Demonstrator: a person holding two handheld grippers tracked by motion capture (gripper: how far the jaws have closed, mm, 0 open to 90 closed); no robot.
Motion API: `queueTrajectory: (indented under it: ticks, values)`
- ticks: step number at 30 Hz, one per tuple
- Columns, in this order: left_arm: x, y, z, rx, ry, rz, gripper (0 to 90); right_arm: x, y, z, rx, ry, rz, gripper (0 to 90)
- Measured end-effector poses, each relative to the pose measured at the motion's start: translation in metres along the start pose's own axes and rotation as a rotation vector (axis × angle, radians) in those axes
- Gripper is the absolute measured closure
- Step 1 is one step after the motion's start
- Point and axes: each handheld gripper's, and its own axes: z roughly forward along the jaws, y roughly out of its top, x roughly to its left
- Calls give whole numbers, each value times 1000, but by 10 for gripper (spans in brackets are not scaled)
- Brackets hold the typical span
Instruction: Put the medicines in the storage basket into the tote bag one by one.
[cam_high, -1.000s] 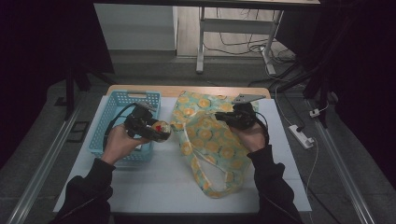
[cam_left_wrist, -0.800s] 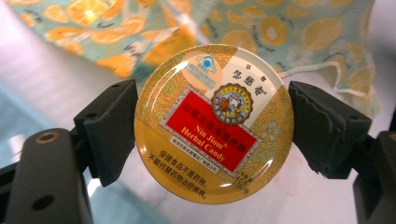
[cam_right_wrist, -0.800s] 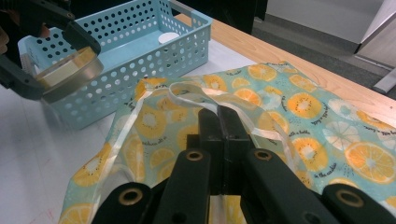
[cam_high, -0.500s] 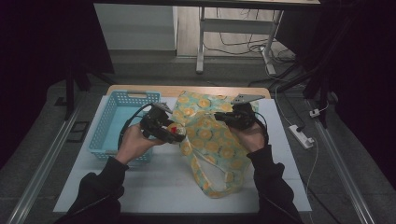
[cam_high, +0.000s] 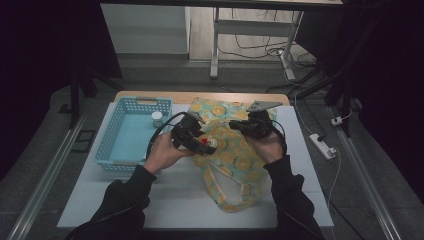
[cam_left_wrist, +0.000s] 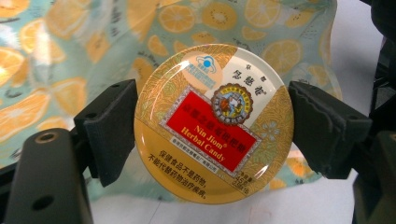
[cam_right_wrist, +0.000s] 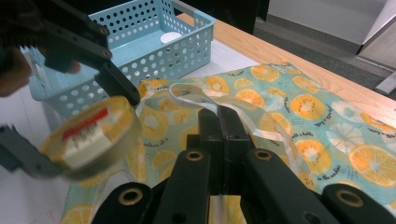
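Since a second ago my left gripper (cam_high: 202, 145) has carried the candy tin (cam_left_wrist: 213, 122) from the basket (cam_high: 116, 145) toward 3 o'clock, over the bag (cam_high: 235, 162). Its jaws clamp the round tin's rim at 9 and 3 o'clock, printed lid facing my camera. My right gripper (cam_right_wrist: 219, 122) stays pinched shut on the bag's white handle (cam_right_wrist: 189, 100). A white-capped jar (cam_high: 157, 119) stands at the basket's 1 o'clock corner. I can't see inside the bag.

basket (cam_high: 112, 147): light blue, on table's left | inside: small white jar (cam_high: 157, 118) | table (cam_high: 180, 200): white
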Motion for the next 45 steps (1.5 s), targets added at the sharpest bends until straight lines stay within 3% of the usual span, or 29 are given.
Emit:
queueTrajectory:
  ticks: [5,9,13,19,34,45]
  values:
    - [-2,6,17,21,-11,10,202,3,0,3,9,-1,-9,900]
    - [-4,10,26,10,-34,30,202,4,0,3,7,-2,-15,900]
    - [-4,14,36,18,-27,42,202,3,1,1,0,-7,-11,900]
    - [1,16,49,-1,-42,27,202,3,0,3,-1,-2,-12,900]
    - [26,15,77,2,54,-16,201,3,-2,7,12,-5,-18,900]
    - [41,16,91,-29,125,-45,201,2,-4,11,25,-9,-18,900]
